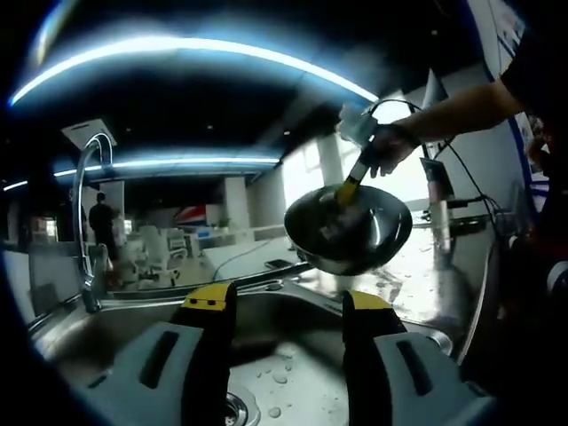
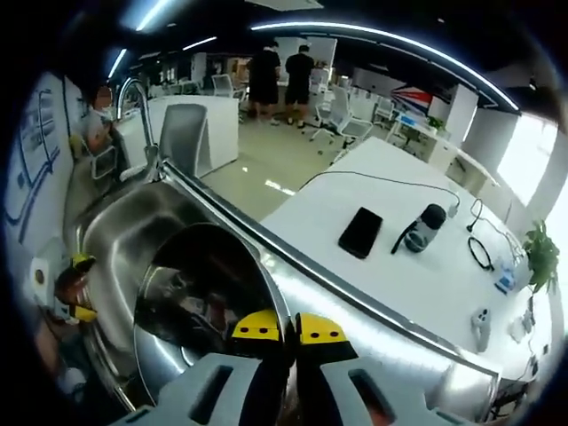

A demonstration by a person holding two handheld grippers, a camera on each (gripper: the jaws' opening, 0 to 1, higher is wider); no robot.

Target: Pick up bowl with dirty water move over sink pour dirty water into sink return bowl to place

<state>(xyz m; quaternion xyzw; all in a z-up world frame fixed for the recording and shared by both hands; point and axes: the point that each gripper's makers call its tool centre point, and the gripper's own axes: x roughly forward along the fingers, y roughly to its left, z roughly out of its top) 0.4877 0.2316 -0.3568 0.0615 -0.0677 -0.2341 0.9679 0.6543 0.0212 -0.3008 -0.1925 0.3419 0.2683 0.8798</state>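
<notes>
Right tool (image 2: 289,330) clamped on tilted round steel bowl (image 1: 348,228) rim above stainless sink (image 1: 293,377); bowl contents unclear. Left tool (image 1: 288,306) jaws apart, holding nothing.

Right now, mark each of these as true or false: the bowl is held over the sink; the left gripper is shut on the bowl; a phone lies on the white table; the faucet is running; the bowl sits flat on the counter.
1. The bowl is held up over the sink. True.
2. The left gripper is shut on the bowl. False: its fingers stand apart with nothing between them; the right gripper clamps the bowl's rim.
3. A black phone lies on the white table. True.
4. The faucet is running. False: no stream shows.
5. The bowl sits flat on the counter. False: it is tilted in the air.
</notes>
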